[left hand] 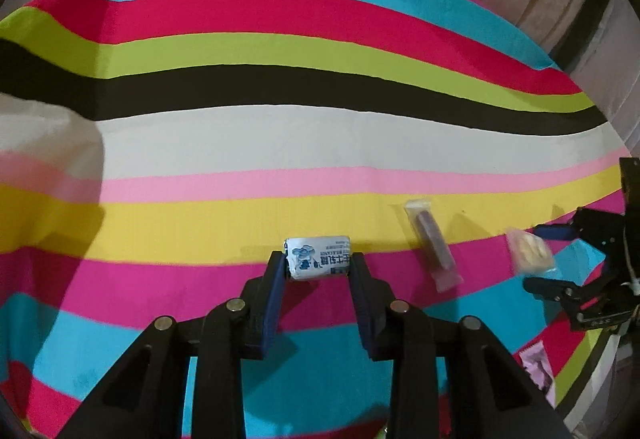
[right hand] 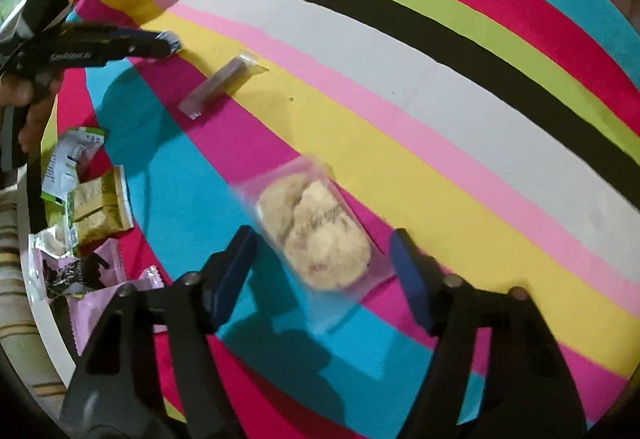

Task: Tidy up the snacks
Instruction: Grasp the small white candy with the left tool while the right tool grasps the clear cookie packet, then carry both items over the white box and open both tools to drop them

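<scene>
Gripping one milk candy (left hand: 319, 258), left gripper (left hand: 319, 271); right gripper (right hand: 320, 251) fingers apart, straddling one cookie pack (right hand: 316, 235)

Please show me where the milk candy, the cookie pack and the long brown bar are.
milk candy (left hand: 319, 258): left wrist view, middle of wrapper.
cookie pack (right hand: 314, 235): right wrist view, on the cookie.
brown bar (left hand: 432, 239): left wrist view, mid-length.

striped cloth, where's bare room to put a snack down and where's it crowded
Free: the white, black and green stripes of the striped cloth, beyond the milk candy in the left gripper, and past the long brown bar. Crowded: the near edge by the pile of wrappers; the cookie pack lies between the right gripper fingers.
</scene>
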A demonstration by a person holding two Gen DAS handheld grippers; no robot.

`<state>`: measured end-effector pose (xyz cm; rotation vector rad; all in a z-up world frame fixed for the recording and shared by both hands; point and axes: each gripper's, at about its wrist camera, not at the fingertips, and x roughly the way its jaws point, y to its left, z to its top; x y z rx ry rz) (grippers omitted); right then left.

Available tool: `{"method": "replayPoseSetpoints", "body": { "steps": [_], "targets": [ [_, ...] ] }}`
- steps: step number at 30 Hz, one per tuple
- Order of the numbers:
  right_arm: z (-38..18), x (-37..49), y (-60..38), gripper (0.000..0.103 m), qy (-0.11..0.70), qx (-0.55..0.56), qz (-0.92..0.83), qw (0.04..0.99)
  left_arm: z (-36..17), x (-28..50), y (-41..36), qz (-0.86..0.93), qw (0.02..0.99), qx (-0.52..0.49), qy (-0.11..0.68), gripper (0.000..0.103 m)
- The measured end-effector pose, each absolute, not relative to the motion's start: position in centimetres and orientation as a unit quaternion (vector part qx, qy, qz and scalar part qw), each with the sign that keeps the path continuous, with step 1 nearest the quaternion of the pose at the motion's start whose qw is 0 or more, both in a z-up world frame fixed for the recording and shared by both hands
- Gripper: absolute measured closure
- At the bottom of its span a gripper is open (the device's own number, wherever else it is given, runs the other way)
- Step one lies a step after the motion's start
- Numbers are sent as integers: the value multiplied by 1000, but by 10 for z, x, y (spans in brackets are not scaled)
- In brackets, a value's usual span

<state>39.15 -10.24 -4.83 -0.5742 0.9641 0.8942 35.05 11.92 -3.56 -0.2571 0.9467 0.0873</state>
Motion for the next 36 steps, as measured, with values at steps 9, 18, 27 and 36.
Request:
{"method": "replayPoseSetpoints", "body": {
  "steps": [9,18,27,36],
  "targets": [
    [-50,361,-126,55,437,-203,341,807,-20,314,107,29,888,-131,439,70],
    [-45,319,-151,56,445,-140,282,838,-13,289,66,-9,889,-134,438,70],
    [-26,270,-202,56,443,-105,243,856,-5,264,-5,-64,888,-125,439,70],
    [-8,217,-269,57,443,-72,192,873,14,216,-80,-145,875,-102,451,70]
  ]
}}
